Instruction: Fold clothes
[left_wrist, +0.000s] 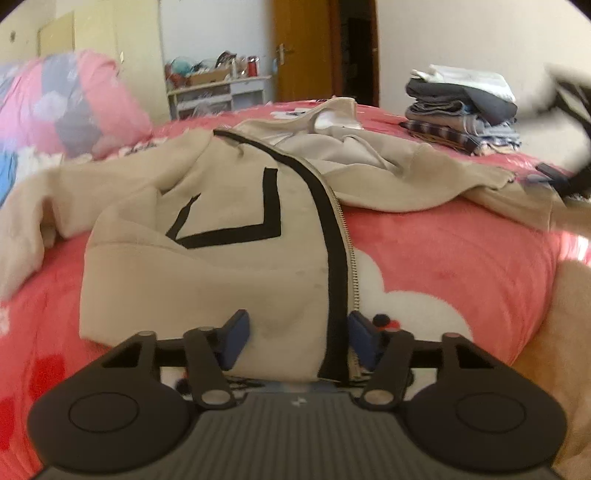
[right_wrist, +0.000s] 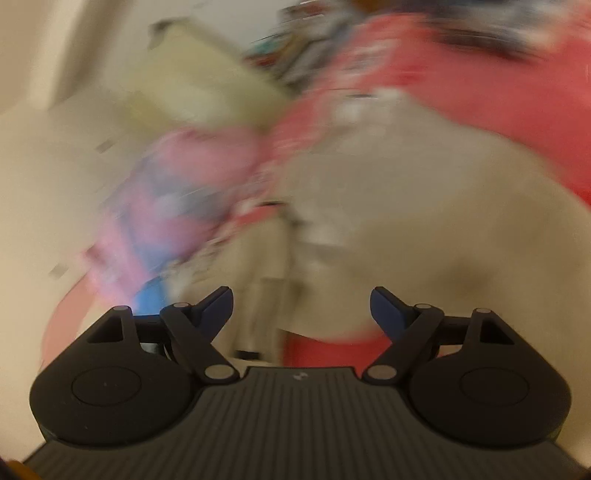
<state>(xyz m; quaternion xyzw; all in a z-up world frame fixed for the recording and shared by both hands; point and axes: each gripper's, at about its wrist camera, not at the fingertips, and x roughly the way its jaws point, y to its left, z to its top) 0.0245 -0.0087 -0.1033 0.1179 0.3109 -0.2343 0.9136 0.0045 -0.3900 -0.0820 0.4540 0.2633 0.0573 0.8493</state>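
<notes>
A beige zip hoodie (left_wrist: 229, 236) with a black zipper band and black line marks lies spread on the pink bed (left_wrist: 461, 266). My left gripper (left_wrist: 297, 328) is open; its blue pads stand either side of the hoodie's bottom hem beside the zipper, and the cloth lies between them. In the right wrist view everything is motion-blurred. My right gripper (right_wrist: 301, 306) is open and empty above blurred beige cloth (right_wrist: 424, 229). The right gripper also shows as a dark blur at the far right of the left wrist view (left_wrist: 570, 122).
A stack of folded clothes (left_wrist: 461, 110) sits at the bed's far right. A pink patterned quilt (left_wrist: 62, 107) is piled at the far left. A white shelf with clutter (left_wrist: 218, 88) and a wooden door (left_wrist: 306, 48) stand behind the bed.
</notes>
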